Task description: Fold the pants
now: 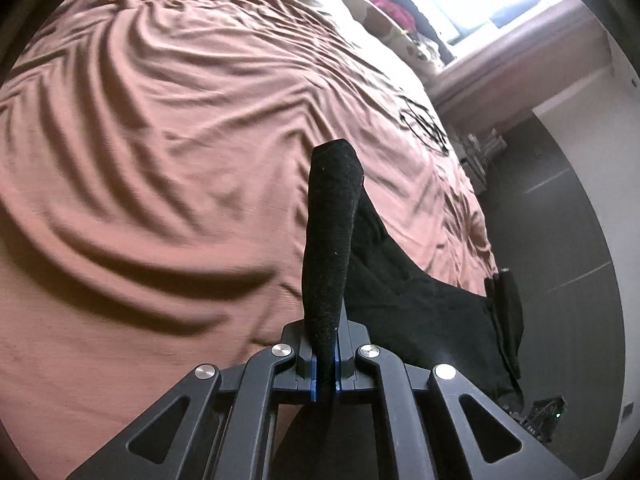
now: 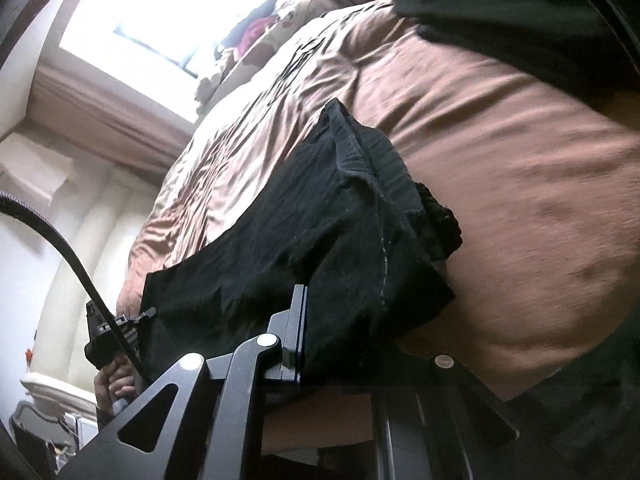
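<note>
Left wrist view: your left gripper (image 1: 326,364) has its jaws pinched tight on a fold of the black pants (image 1: 404,292). The blue pads (image 1: 313,376) sit flush against the cloth on both sides, no gap showing. A narrow roll of the fabric sticks straight out past the fingertips, up the middle of the view. The rest of the pants spreads to the right and hangs off toward the bed's right edge. Under it all is the brown bedsheet (image 1: 168,152), heavily wrinkled, somewhat blurred at left. A thin black cord (image 1: 424,124) lies coiled on the sheet far up right, well apart from the pants. Bright window (image 1: 480,4) and a pile of clothes (image 1: 394,4) beyond the bed's far end. Grey floor at right.

Right wrist view: your right gripper (image 2: 320,320) has one finger (image 2: 298,332) visible with pants cloth (image 2: 320,232) pressed against its inner face; the other finger is buried under the fabric, so I can't tell how far the jaws are closed. A stitched seam runs across the bunched cloth just above the fingers. Pants drape left toward your left hand (image 2: 114,380), which holds the other gripper at the lower left, cable (image 2: 52,232) arcing up from it. Bedsheet (image 2: 500,168) fills the right, blurred. Window (image 2: 172,12) top left.
</note>
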`<state>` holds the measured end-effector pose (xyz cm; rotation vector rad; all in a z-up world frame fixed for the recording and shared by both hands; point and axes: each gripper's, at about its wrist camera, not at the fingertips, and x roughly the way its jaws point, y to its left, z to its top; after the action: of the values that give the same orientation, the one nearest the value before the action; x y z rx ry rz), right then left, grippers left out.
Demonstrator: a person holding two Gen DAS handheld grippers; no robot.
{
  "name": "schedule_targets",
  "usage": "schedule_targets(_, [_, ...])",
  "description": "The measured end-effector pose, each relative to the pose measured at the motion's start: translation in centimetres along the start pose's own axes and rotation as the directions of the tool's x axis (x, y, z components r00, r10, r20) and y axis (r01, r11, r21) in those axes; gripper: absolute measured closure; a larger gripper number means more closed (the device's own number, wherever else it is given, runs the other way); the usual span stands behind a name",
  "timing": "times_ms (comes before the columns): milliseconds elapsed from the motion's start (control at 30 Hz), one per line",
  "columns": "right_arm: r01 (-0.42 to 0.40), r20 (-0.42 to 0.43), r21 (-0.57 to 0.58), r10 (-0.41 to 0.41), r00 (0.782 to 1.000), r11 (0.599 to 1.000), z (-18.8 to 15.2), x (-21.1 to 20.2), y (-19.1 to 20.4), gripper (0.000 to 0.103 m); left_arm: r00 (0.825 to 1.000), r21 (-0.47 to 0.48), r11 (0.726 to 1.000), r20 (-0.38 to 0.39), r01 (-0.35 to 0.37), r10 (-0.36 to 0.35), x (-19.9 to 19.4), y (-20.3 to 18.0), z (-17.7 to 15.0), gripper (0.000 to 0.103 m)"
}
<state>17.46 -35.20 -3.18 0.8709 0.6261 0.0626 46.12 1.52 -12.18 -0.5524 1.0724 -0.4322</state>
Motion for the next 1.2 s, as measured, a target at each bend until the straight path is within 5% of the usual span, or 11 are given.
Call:
schedule_targets(533, [-0.032,-0.082,-0.077,0.026,0.996,0.996,-0.7,9.7,6.8,0.096,0.997,-0.068,0.997,0.059,-0.045,0.049,-7.4,9.1,1.6,0.098])
schedule_targets(767, [-0.016,-0.09,-0.098,0.007,0.996,0.995,-1.0,11.5,7.4,0.095,0.999,-0.075,0.996,0.009,-0.049,0.049,-6.2,11.1,2.3,0.096])
schedule_targets(1000, [0.045,-0.138,-0.085,-0.056,0.989,0.995,-1.5,11.8,6.3,0.083,0.993,-0.088,0.989,-0.027,-0.119,0.118,-5.5,12.6,0.6,0.07])
schedule_targets(1200, [0.065,-0.133,-0.152,-0.085,0.987,0.986,-1.9,9.9,6.1,0.079,0.992,-0.138,0.982,-0.036,-0.126,0.122,-7.3,14.3,-3.1,0.068])
